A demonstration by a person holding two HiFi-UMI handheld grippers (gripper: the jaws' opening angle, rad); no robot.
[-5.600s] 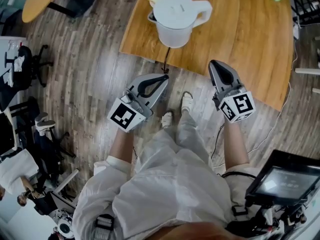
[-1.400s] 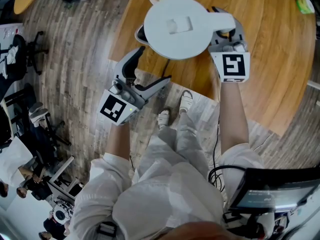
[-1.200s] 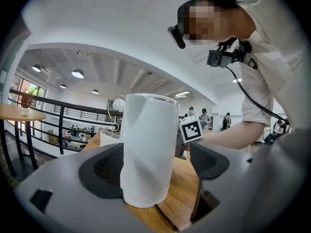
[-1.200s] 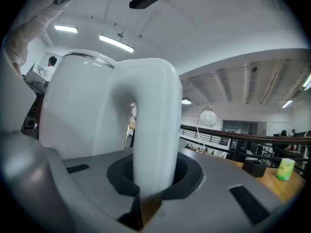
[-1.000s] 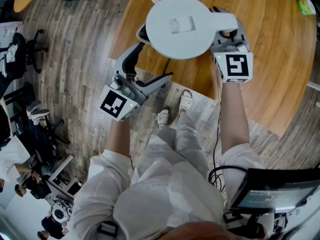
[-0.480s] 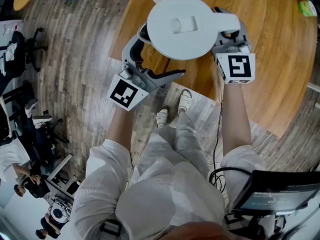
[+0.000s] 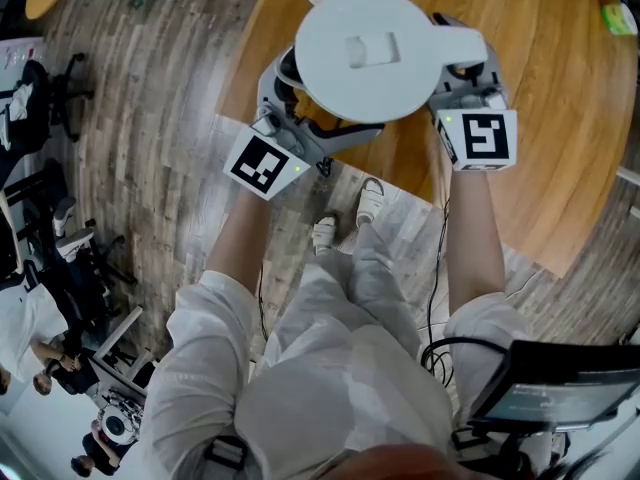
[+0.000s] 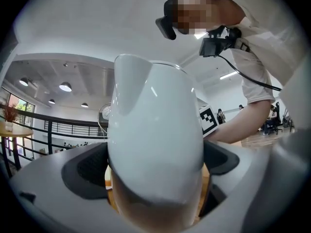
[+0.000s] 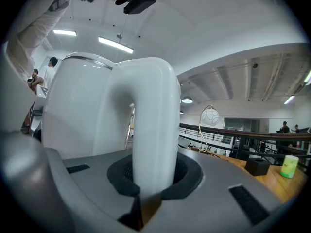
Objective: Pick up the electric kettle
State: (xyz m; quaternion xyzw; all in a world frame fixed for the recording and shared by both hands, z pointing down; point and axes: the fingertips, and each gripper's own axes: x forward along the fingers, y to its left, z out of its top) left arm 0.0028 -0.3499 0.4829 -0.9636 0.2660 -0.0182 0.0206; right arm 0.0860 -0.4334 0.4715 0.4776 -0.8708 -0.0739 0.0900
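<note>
**Right hand-held gripper point(image 7: 453, 68) pinching the electric kettle point(image 7: 365, 53) by its handle point(image 7: 458, 43)**

Seen along its own jaws, the right hand-held gripper point(image 9: 153, 178) is clamping its dark pads against both sides of the white handle point(image 9: 153, 125), which is rising upright between them. The kettle's body is swelling out to the left of it. The left hand-held gripper point(image 7: 310, 118) is sitting at the kettle's opposite side, under the spout. Its jaws are standing spread wide, having just been opening, and the kettle's rounded body point(image 8: 155, 130) is filling the gap between them. Whether its pads are touching the white wall is not clear. From the head view, both grippers are flanking the kettle, whose flat lid is facing up. The kettle is hanging over the near edge of the round wooden worktop point(image 7: 540, 118). Beyond that edge, the plank floor point(image 7: 150, 168) is showing beneath the person's outstretched arms.
</note>
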